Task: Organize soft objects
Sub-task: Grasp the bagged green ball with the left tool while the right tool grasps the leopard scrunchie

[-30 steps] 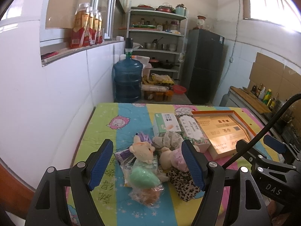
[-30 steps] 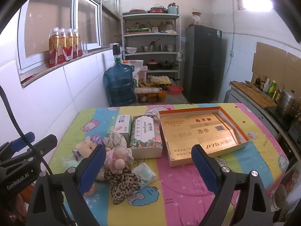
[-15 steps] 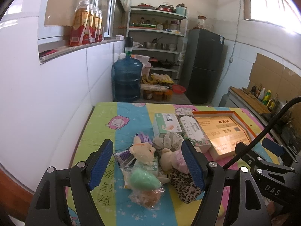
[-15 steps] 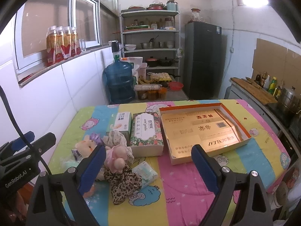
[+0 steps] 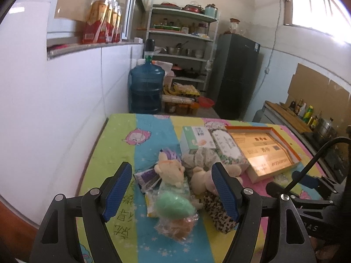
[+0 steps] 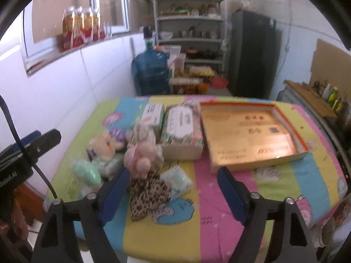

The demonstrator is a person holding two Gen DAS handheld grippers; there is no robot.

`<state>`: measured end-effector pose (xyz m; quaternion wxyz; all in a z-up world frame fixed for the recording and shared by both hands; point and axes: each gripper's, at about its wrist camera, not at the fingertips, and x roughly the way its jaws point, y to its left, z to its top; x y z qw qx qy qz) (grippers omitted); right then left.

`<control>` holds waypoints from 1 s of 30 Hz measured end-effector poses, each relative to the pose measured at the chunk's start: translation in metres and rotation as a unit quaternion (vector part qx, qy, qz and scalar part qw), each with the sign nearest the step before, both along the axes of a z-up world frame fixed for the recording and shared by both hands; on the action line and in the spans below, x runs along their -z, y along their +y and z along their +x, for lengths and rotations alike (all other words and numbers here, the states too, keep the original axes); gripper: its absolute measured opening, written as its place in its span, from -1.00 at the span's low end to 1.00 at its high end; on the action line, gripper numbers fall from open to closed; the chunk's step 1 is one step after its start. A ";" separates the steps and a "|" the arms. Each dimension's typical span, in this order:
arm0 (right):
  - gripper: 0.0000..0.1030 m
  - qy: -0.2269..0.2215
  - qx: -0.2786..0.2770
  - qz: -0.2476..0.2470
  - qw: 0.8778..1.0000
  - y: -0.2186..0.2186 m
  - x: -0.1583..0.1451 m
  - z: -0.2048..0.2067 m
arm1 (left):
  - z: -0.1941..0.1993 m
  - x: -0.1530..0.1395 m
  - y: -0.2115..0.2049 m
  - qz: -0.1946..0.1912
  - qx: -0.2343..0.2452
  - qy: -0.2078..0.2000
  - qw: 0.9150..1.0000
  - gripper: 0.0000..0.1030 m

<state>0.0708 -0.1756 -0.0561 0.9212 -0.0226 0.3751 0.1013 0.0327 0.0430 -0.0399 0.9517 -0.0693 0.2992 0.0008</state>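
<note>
Tablecloth [image 6: 219, 197] in green, blue, yellow and pink stripes with cartoon prints, leopard-print cloth [image 6: 147, 194], mint-green plush [image 5: 174, 205], pink plush toy [image 6: 140, 155], floral-patterned tissue box [image 6: 182, 129], orange-rimmed golden box [image 6: 252, 131], blue gripper pads [image 5: 118, 189].

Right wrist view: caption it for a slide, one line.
Open right gripper above a leopard-print pouch and plush toys, beside an open gold box.

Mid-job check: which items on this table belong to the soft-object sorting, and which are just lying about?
Job items:
cream plush bear
pink plush toy
leopard-print cloth
green soft egg
open orange-rimmed box, the likely container

Lying about:
floral tissue box
green-and-white carton
water jug
</note>
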 end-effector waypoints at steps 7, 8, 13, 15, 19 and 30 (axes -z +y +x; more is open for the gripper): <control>0.55 0.027 -0.034 -0.014 0.999 0.012 0.028 0.000 | -0.004 0.029 0.007 -0.008 0.013 0.017 1.000 0.49; 0.55 0.029 -0.038 -0.015 0.999 0.013 0.031 0.000 | -0.005 0.033 0.007 -0.010 0.015 0.019 1.000 0.49; 0.55 0.034 -0.048 -0.027 0.998 0.016 0.043 0.003 | -0.007 0.047 0.007 -0.020 0.029 0.027 0.999 0.49; 0.55 0.032 -0.050 -0.035 0.998 0.018 0.047 0.005 | -0.005 0.053 0.007 -0.022 0.033 0.031 0.999 0.49; 0.55 0.037 -0.056 -0.031 0.997 0.017 0.053 0.009 | 0.004 0.064 0.006 -0.032 0.034 0.042 0.998 0.49; 0.55 0.053 -0.057 -0.015 0.997 0.013 0.065 0.022 | 0.027 0.085 0.010 -0.052 0.029 0.065 0.996 0.49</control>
